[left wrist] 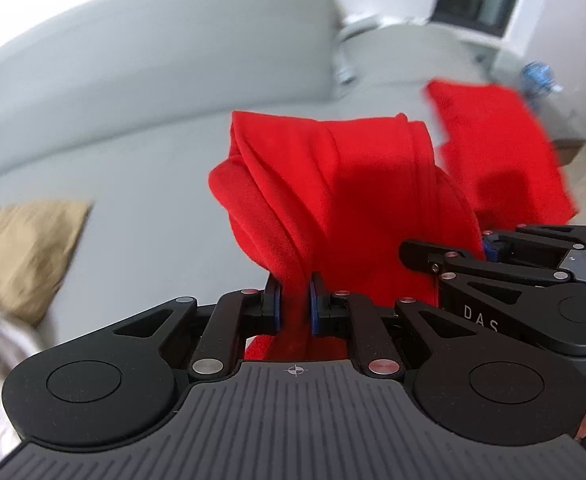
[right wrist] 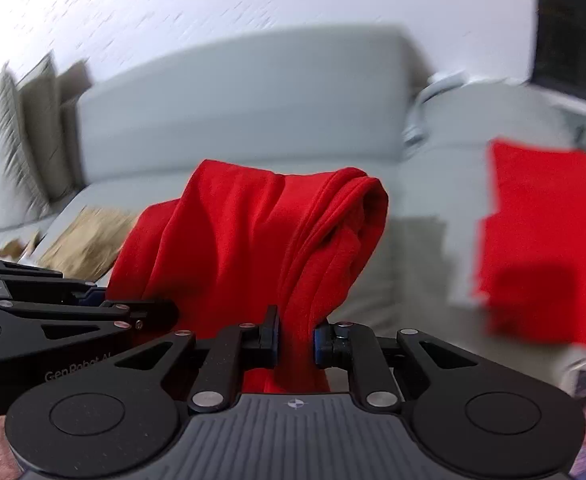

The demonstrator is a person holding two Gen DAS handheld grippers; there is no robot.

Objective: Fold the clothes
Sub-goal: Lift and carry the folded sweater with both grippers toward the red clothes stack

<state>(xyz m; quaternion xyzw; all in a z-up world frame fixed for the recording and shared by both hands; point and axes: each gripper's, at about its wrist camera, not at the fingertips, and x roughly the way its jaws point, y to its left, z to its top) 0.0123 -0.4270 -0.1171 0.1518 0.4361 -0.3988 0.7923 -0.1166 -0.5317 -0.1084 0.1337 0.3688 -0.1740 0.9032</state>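
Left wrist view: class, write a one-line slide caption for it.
Left gripper and right gripper pinch a bunched red garment above a grey sofa.

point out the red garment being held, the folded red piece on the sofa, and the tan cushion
red garment (left wrist: 333,184): left wrist view, on the bunched cloth above the claw.
folded red piece (right wrist: 549,216): right wrist view, on its flat top face.
tan cushion (left wrist: 29,248): left wrist view, on the cushion's middle.
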